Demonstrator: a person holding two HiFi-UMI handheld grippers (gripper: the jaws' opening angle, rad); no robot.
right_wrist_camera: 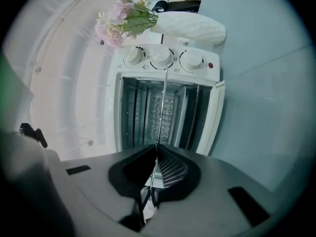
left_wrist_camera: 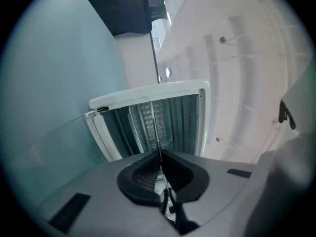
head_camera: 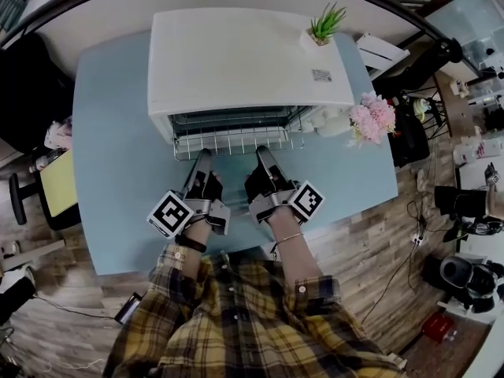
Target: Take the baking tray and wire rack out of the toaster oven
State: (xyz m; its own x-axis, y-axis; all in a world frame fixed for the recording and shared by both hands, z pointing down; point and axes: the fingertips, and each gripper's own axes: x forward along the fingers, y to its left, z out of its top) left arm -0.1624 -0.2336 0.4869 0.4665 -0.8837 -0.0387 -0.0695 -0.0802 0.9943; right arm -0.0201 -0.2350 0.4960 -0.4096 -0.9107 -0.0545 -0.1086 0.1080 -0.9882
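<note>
A white toaster oven (head_camera: 244,61) stands on a light blue table (head_camera: 110,148) with its door open. The wire rack (head_camera: 236,142) sticks out of the oven's mouth by its front edge. My left gripper (head_camera: 203,154) is shut on that front edge at the left, and my right gripper (head_camera: 262,151) is shut on it at the right. In the left gripper view the rack (left_wrist_camera: 154,127) shows edge-on as a thin line running into the shut gripper (left_wrist_camera: 159,154). The right gripper view shows the same: the rack (right_wrist_camera: 163,107) caught in the gripper (right_wrist_camera: 157,149). I cannot make out a baking tray inside.
A small potted plant (head_camera: 325,24) sits on the oven's top right corner. Pink flowers in a white vase (head_camera: 370,116) lie at the oven's right side, next to its knobs (right_wrist_camera: 163,58). The open glass door (left_wrist_camera: 59,137) lies under the grippers. A chair (head_camera: 55,183) stands left of the table.
</note>
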